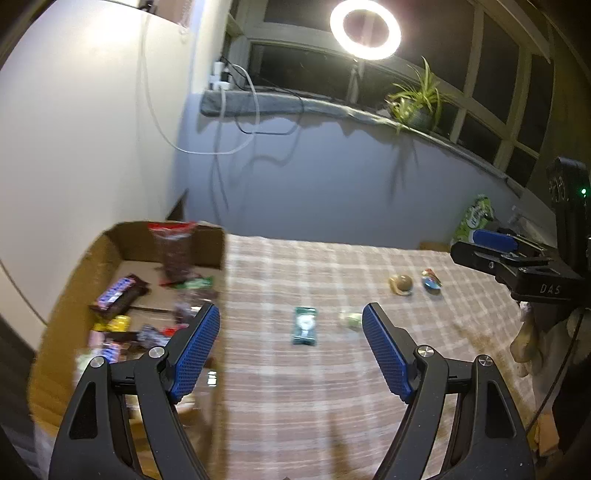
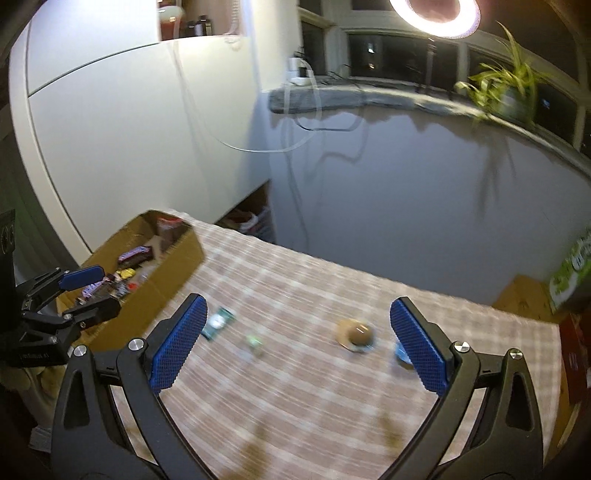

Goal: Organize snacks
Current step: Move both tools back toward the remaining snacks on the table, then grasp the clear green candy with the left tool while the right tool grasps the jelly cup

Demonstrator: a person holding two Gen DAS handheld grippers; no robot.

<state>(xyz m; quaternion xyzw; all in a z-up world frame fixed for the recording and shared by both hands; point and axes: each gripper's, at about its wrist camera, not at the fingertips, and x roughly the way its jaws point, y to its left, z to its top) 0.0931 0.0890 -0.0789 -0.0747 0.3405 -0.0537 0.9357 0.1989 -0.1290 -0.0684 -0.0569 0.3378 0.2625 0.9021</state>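
A cardboard box (image 1: 110,243) at the table's left holds several snack packs, among them a dark chocolate bar (image 1: 120,291); it also shows in the right wrist view (image 2: 177,266). On the checked tablecloth (image 1: 332,387) lie a green packet (image 1: 305,325), a small pale green sweet (image 1: 351,320), a round brown snack (image 1: 400,284) and a colourful wrapped sweet (image 1: 431,282). My left gripper (image 1: 291,354) is open and empty above the cloth, beside the box. My right gripper (image 2: 297,343) is open and empty, with the brown snack (image 2: 356,333) just ahead of its fingers.
A green snack bag (image 1: 476,218) stands at the table's far right by the wall. A ring light (image 1: 365,29) and a potted plant (image 1: 417,99) are on the window sill. Cables hang down the wall.
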